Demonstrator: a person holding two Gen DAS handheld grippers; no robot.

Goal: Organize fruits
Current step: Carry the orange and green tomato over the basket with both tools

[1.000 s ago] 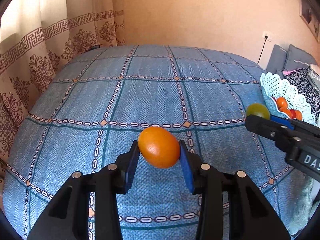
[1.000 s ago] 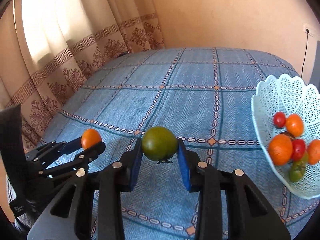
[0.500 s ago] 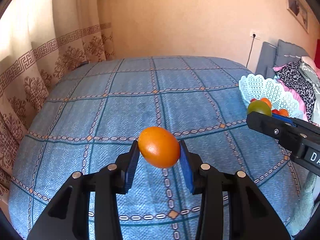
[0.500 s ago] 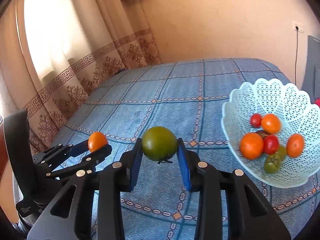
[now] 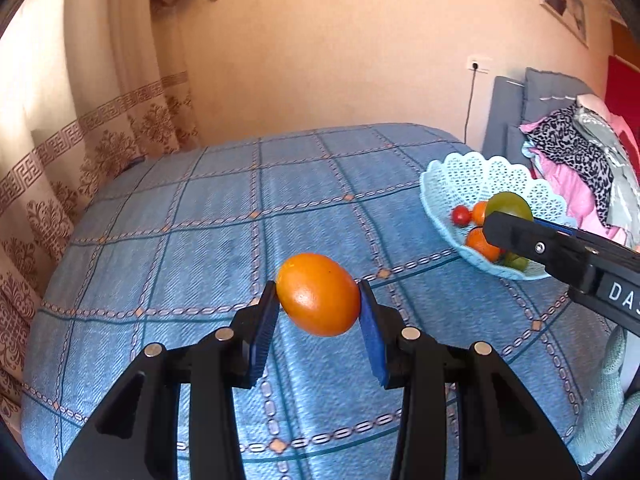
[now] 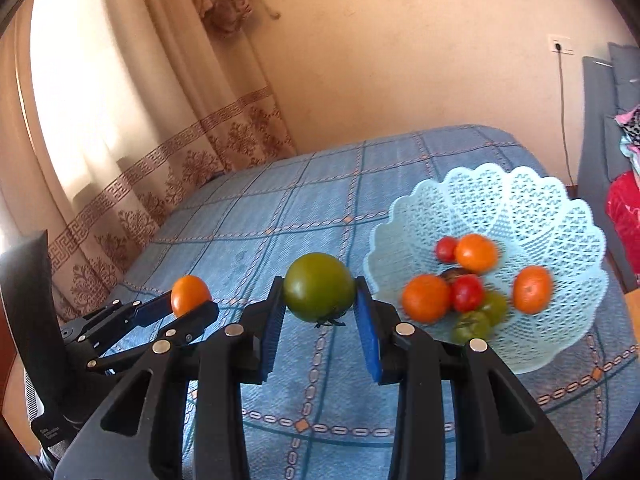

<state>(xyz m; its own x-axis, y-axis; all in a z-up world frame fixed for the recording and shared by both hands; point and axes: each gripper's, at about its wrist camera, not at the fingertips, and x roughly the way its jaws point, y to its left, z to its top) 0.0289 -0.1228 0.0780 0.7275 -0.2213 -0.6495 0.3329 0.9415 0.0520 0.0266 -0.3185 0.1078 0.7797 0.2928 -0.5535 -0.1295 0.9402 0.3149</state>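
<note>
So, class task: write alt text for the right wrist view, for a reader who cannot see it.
The right gripper holds a green tomato above a blue checked bedspread. To its right sits a pale lacy basket of fruit; at left, the left gripper holds an orange fruit.

Orange fruit [image 5: 318, 294]: smooth, glossy skin. Green tomato [image 6: 319, 286]: smooth, slight sheen. Basket [image 6: 520, 200]: pale blue perforated plastic. Bedspread [image 5: 200, 240]: woven blue cloth, matt. Left hand-held gripper [image 5: 319, 320]: matt black plastic, blue ribbed pads, metal pins.
</note>
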